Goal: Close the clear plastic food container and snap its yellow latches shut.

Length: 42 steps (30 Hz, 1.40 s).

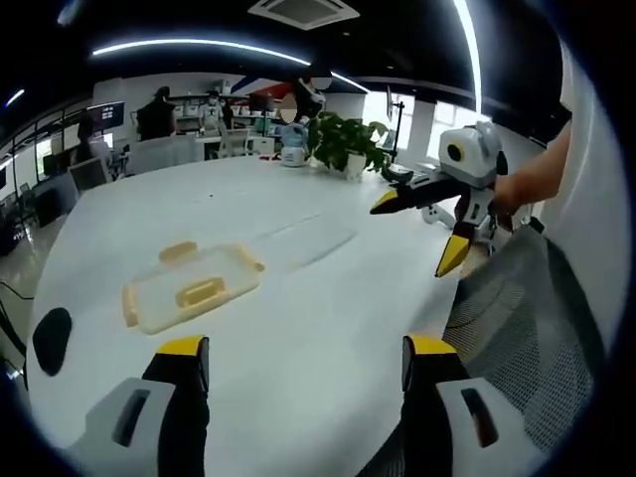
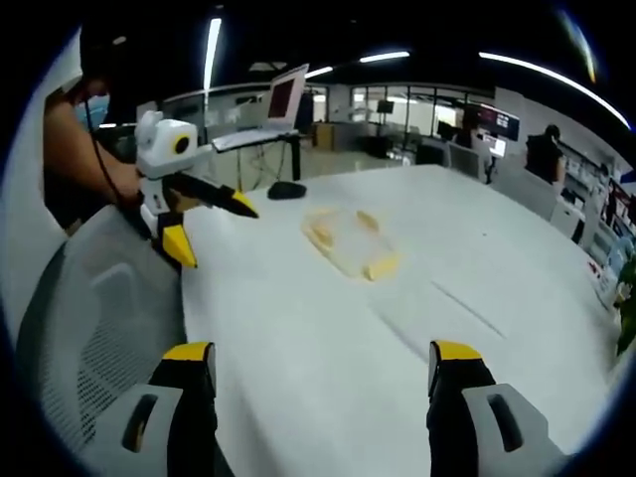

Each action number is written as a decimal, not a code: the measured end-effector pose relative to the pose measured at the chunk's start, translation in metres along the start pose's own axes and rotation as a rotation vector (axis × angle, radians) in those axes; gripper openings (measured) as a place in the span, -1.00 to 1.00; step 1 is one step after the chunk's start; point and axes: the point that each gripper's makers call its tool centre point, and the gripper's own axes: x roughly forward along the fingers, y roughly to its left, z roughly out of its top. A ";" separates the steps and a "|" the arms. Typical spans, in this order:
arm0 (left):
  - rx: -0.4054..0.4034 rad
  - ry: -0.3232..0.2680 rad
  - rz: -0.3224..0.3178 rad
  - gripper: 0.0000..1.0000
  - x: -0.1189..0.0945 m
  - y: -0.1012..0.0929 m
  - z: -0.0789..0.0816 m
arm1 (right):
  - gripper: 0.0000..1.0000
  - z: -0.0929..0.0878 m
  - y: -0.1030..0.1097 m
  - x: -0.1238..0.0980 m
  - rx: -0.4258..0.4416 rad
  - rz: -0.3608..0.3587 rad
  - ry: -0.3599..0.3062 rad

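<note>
Approach stage only; no contact with the container (image 1: 191,288) yet

- Container: clear plastic, yellow latches (image 1: 199,292), flat on the white table (image 1: 328,328), well in from every edge, nearer the edge facing the grippers than the far edge with the potted plant (image 1: 348,144). Seen again in the right gripper view (image 2: 350,243), toward the table's middle. Lid state hard to judge at this range: appears seated or resting on the base, latches apparently not snapped down
- Left gripper (image 1: 303,363): jaws spread wide, nothing between them, above the near part of the table, well apart from the container. Seen from the other side (image 2: 204,221), held by a hand (image 2: 124,179) over a mesh chair back (image 2: 99,318), jaws parted
- Right gripper (image 2: 323,368): jaws spread, nothing held, over the near edge. Also visible in the left gripper view (image 1: 422,229), jaws parted, held off the table near the chair
- Black mouse (image 2: 286,189) near one table corner, clear of the work

Judged next move: bring both grippers down to the container, steady one side, press the lid fully home, then push each yellow latch over until it clicks. Calls for square alignment of lid on base first, else latches unlikely to catch; light container liable to slide on the smooth table if pushed from one side alone
</note>
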 end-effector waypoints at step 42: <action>0.048 0.079 -0.026 0.58 0.014 0.044 -0.009 | 0.72 0.026 -0.022 0.045 -0.061 0.048 0.033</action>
